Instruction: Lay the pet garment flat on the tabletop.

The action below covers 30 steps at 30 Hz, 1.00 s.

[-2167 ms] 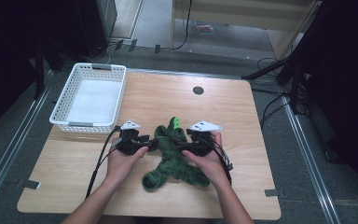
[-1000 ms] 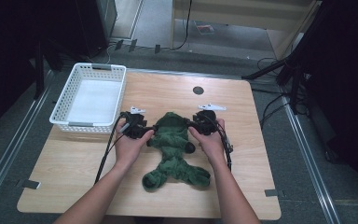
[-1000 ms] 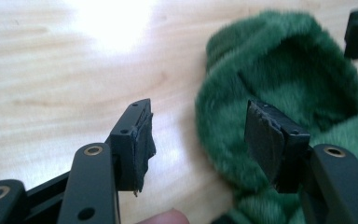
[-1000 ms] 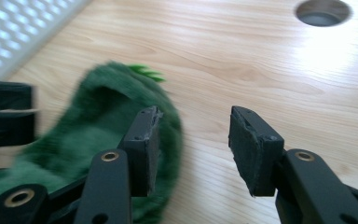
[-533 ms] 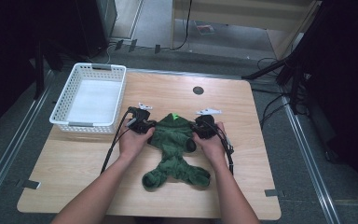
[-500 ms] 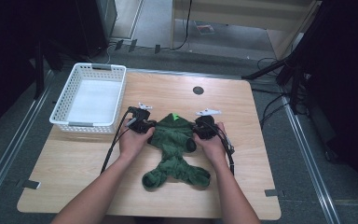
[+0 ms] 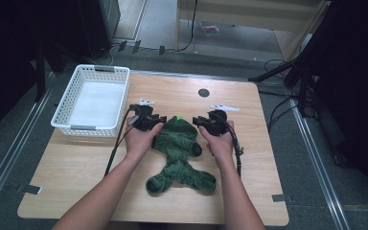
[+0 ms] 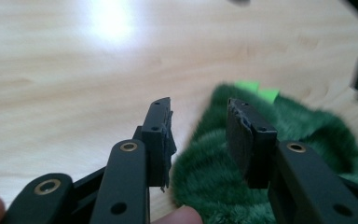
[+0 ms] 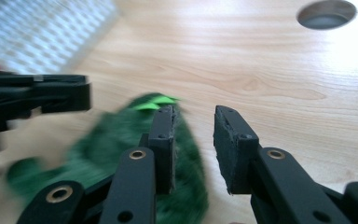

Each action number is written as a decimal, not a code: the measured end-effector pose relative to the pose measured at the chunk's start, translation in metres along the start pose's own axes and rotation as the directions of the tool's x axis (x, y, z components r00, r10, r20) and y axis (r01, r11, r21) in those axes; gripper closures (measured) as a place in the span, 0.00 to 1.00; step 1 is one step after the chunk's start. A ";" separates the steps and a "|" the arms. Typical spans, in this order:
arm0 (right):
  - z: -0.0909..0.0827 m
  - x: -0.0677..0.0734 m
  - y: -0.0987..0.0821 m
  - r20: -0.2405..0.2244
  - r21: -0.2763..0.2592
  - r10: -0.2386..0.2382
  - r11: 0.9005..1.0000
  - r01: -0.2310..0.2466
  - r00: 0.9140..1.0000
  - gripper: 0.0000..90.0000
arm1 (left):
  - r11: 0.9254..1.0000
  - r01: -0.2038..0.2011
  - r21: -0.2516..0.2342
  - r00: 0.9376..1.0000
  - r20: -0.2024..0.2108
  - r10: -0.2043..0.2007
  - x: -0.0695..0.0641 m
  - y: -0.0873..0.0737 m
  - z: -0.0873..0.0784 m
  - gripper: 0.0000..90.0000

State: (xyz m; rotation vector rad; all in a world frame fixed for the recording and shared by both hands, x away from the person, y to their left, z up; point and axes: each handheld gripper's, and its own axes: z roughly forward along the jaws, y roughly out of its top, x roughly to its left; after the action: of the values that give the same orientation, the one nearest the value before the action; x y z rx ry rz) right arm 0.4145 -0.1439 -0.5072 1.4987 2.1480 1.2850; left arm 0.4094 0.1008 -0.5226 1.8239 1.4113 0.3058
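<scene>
The green plush garment lies flat mid-table, hood end far, probably spread for folding. We flank its far end w/ both tongs: left gripper jaws partly apart over the left edge, right gripper likewise at the right edge, gripping nothing. White basket sits far left.

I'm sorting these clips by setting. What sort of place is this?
Probably a lab or workshop set up for recording, not a home. A bare wooden table with a cable hole stands on grey floor with loose cables, and metal rails run along both sides.
</scene>
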 end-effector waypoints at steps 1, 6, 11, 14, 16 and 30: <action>0.007 0.002 -0.002 0.004 0.017 0.006 1.000 -0.006 1.000 0.76 | 1.000 -0.008 0.017 1.000 -0.008 0.008 -0.002 -0.002 0.003 0.67; 0.023 0.001 -0.017 0.026 0.107 -0.028 0.994 0.025 0.999 0.76 | 0.997 -0.063 0.043 0.997 -0.050 0.065 -0.005 -0.008 0.006 0.68; 0.021 -0.001 -0.026 0.019 0.114 -0.081 0.990 0.078 0.997 0.82 | 0.994 -0.085 0.065 0.993 -0.079 0.090 -0.005 -0.014 0.010 0.74; 0.020 0.003 -0.028 0.025 0.129 -0.144 0.982 0.140 0.989 0.96 | 0.989 -0.126 0.074 0.989 -0.072 0.132 -0.011 -0.015 0.011 0.93; 0.019 0.004 -0.027 0.050 0.118 -0.176 0.978 0.169 0.983 0.98 | 0.987 -0.146 0.061 0.986 -0.077 0.150 -0.013 -0.013 0.012 0.99; -0.024 -0.016 -0.026 0.040 -0.027 -0.075 0.997 0.076 0.996 0.73 | 0.993 -0.088 -0.077 0.995 0.045 0.092 -0.009 -0.005 -0.016 0.54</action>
State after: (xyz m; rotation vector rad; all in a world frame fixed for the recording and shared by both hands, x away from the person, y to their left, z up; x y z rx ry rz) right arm 0.3902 -0.1725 -0.5166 1.4059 2.1317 1.2454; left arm 0.3930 0.1000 -0.5136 1.8245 1.2696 0.3537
